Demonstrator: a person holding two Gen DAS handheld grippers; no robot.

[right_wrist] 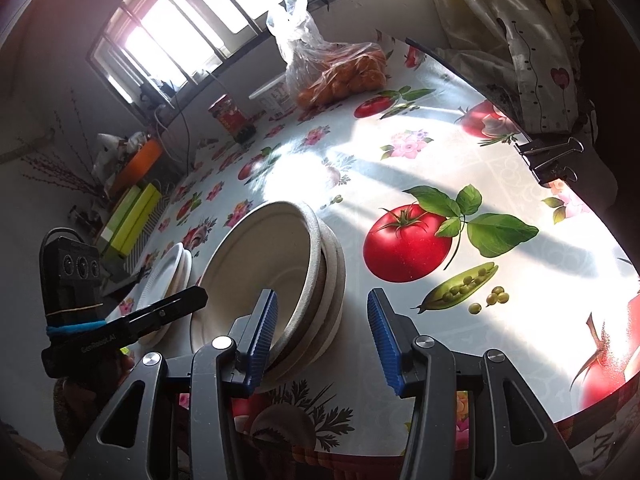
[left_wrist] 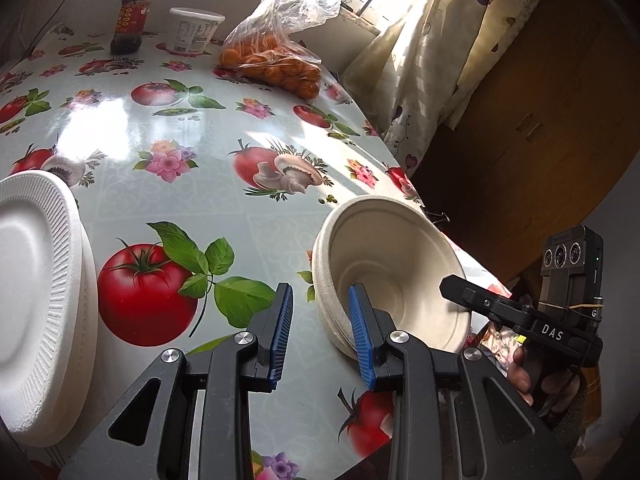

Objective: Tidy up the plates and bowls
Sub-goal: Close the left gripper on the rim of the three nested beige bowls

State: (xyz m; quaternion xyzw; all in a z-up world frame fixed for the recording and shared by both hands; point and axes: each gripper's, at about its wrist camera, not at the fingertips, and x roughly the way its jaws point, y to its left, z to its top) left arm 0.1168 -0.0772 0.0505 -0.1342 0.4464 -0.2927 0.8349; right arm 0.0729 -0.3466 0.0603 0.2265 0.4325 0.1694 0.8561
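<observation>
The worktop, covered in a glossy oilcloth printed with tomatoes, mushrooms and flowers, carries a stack of off-white moulded-fibre bowls near its right edge and a stack of white ribbed foam plates well apart on the left. In the right wrist view the bowls sit just left of centre with the plates behind them.

The left claw stands released, its blue ribbed pads apart with only oilcloth between them; the right-hand pad overlaps the near rim of the bowl stack, though contact cannot be told. The right claw is likewise released, nothing between its pads; its left pad lies against or just in front of the bowl stack's near rim, and its other pad is over bare oilcloth.

At the far side stand a dark sauce jar with a red label, a white plastic tub and a clear plastic bag of oranges.
</observation>
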